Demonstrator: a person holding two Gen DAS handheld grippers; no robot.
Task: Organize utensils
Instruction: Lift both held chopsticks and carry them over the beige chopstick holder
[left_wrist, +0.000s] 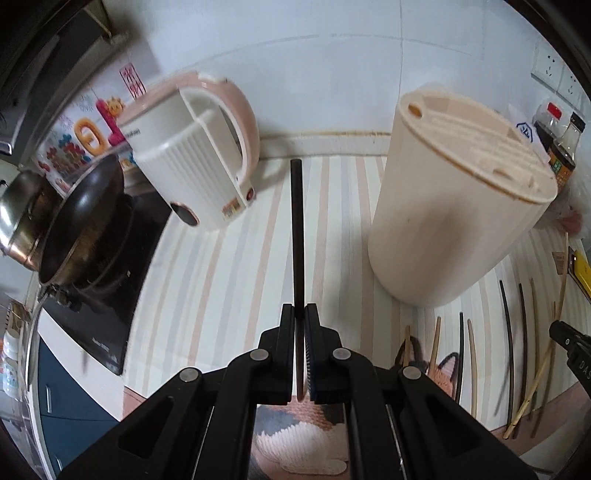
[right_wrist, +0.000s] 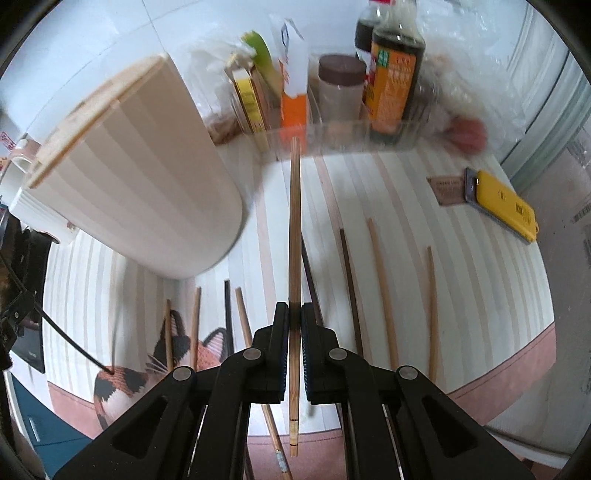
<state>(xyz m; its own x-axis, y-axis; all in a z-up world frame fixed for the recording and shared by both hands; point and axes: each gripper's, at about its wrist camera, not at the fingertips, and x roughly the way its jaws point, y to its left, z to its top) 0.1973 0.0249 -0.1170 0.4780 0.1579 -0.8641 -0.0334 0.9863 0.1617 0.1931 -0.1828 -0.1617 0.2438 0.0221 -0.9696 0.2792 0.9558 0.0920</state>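
Your left gripper is clamping 1 black chopstick, which is pointing forward over the striped mat between the kettle and the cream utensil holder. Your right gripper is pinching 1 bamboo chopstick. Other loose chopsticks are lying on the mat beside the holder.

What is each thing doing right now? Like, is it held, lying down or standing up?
left gripper: shut on black chopstick.
black chopstick: held, lifted off the mat.
right gripper: shut on bamboo chopstick.
bamboo chopstick: held, lifted.
loose chopsticks: lying flat on the striped mat.
utensil holder: standing, slotted lid on.
kettle: standing, lid closed.
sauce bottle: upright.
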